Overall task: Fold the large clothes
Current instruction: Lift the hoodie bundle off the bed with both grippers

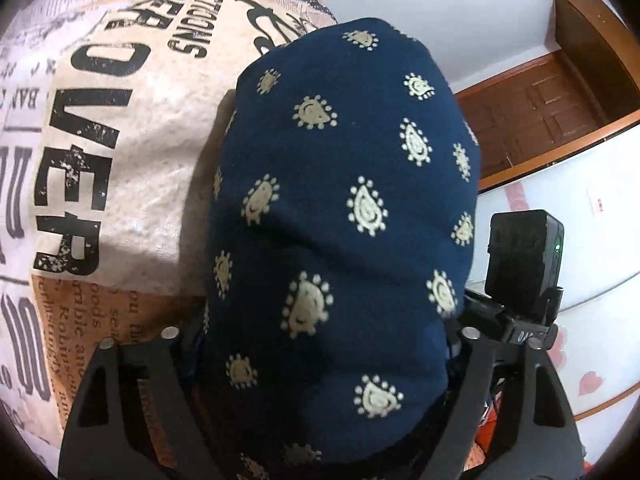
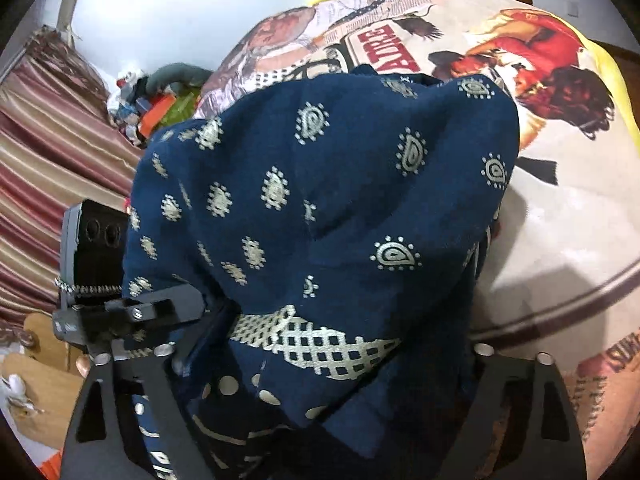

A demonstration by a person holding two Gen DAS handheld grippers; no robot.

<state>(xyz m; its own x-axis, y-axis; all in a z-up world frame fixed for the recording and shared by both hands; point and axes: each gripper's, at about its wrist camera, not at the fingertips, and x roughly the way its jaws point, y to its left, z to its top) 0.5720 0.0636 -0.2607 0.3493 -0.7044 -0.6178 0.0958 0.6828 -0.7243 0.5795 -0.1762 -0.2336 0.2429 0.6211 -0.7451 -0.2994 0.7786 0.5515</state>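
Navy garment [image 1: 340, 220] drapes both grippers — fingers hidden.

1. My left gripper [image 1: 324, 360] has matte black arms with triangular cut-outs and round silver pins at the joints.
2. A boxy black module [image 1: 526, 256] sits on its right side, showing a small green light.
3. My right gripper [image 2: 320, 380] is the same black build, with silver pins.
4. It carries a black box [image 2: 94, 240], a coiled silver spring [image 2: 90, 289] and a screw.
5. A bare fingertip [image 2: 83, 366] peeks out beside it.
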